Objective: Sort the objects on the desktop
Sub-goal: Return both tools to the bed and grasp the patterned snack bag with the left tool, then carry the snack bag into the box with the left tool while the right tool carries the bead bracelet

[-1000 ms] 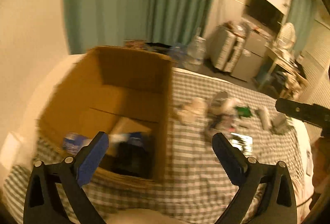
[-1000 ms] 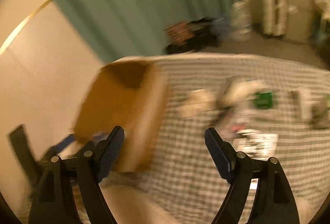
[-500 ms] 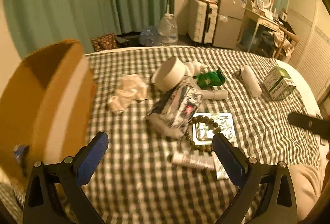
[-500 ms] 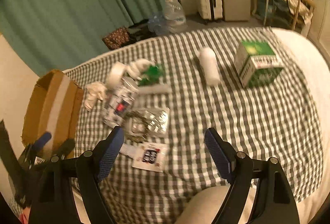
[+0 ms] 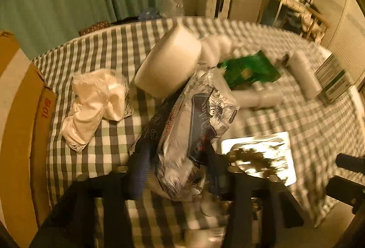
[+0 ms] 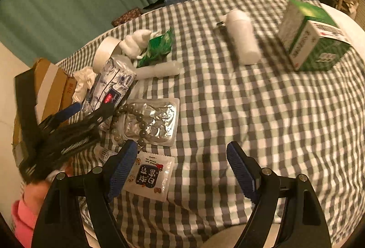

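A floral-printed soft tissue pack (image 5: 200,115) lies among clutter on the green checked cloth (image 6: 251,111). My left gripper (image 5: 176,168) straddles the pack's near end, its jaws closing, and both pads press the pack's sides. The right wrist view shows that left gripper (image 6: 90,111) on the tissue pack (image 6: 111,85). My right gripper (image 6: 181,149) hangs open over bare cloth, with a small printed sachet (image 6: 148,175) beside its left finger. A brown cardboard box (image 5: 18,111) stands at the left edge.
Around the pack lie a white tape roll (image 5: 168,65), crumpled white tissue (image 5: 93,104), a green packet (image 6: 157,47), a white tube (image 6: 159,71), a silver blister pack (image 6: 157,120) under a bead bracelet (image 6: 127,117), a white bottle (image 6: 243,42) and a green-white carton (image 6: 312,38).
Both grippers swung away from the cardboard box and came down over the clutter. The left jaws went from wide open to narrowed around the tissue pack.
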